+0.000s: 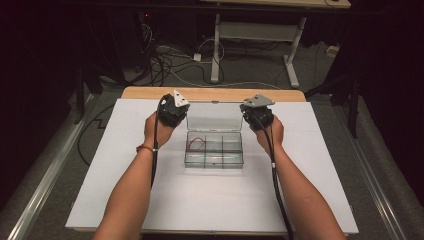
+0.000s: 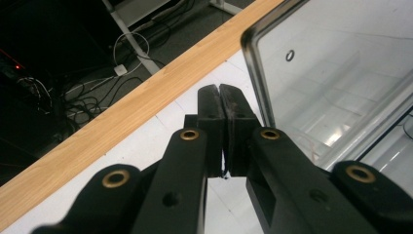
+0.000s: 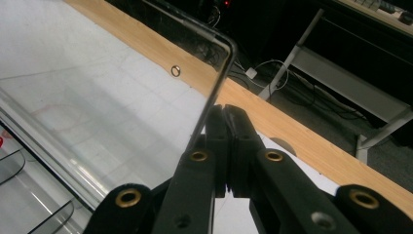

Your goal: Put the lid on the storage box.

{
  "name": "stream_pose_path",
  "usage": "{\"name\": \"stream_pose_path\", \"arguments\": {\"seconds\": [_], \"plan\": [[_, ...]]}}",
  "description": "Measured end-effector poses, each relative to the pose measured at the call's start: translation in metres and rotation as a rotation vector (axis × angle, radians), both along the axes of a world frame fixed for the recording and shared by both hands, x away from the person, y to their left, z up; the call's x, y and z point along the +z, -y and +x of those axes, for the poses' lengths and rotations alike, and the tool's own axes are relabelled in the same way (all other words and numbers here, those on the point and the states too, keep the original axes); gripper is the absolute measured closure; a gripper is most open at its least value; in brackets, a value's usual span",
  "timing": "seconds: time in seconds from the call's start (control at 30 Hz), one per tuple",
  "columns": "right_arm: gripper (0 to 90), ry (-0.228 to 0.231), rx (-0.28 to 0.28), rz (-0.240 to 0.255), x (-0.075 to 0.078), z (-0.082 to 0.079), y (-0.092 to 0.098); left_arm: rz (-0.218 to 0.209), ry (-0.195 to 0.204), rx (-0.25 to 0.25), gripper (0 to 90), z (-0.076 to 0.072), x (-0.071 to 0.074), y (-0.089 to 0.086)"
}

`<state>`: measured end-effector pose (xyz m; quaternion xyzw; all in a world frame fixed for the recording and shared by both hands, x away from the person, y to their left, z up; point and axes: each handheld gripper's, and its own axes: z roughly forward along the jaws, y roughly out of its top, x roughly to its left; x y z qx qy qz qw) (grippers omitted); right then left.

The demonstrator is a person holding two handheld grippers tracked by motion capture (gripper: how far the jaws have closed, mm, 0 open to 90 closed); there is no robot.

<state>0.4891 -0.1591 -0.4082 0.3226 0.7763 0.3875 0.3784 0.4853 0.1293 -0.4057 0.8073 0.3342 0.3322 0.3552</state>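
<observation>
A clear box (image 1: pixel 214 149) is sitting open mid-table (image 1: pixel 150 200), its lid (image 1: pixel 214 116) standing upright at the back. The left claw (image 1: pixel 173 111) is hanging just beside the lid's left edge, jaws pressed together on nothing. The right claw (image 1: pixel 256 114) is hovering at the lid's right edge, jaws likewise closed and empty. A red wire (image 1: pixel 196 143) is lying in the box's back-left compartment.

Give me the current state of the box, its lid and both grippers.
Clear compartment box: open, sitting flat on the white sheet.
Lid: raised, standing about upright between the grippers.
Left gripper: shut, beside the lid's edge.
Right gripper: shut, beside the lid's other edge.
</observation>
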Motion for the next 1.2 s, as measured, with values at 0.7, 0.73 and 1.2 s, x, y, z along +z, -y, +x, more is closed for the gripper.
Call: {"name": "stream_pose_path", "arguments": {"seconds": [0.7,0.73,1.2], "plan": [[89.6,-0.003,0.004,-0.036,0.002,-0.012,-0.001,0.007,0.003,-0.008,83.2,-0.012,0.0,-0.001],[90.0,0.0,0.003,-0.037,0.002,-0.013,-0.001,0.01,0.004,-0.008,83.2,-0.013,-0.001,-0.001],[90.0,0.013,0.013,-0.024,0.0,-0.022,0.001,0.051,0.022,0.002,84.7,-0.023,-0.002,0.003]]}}
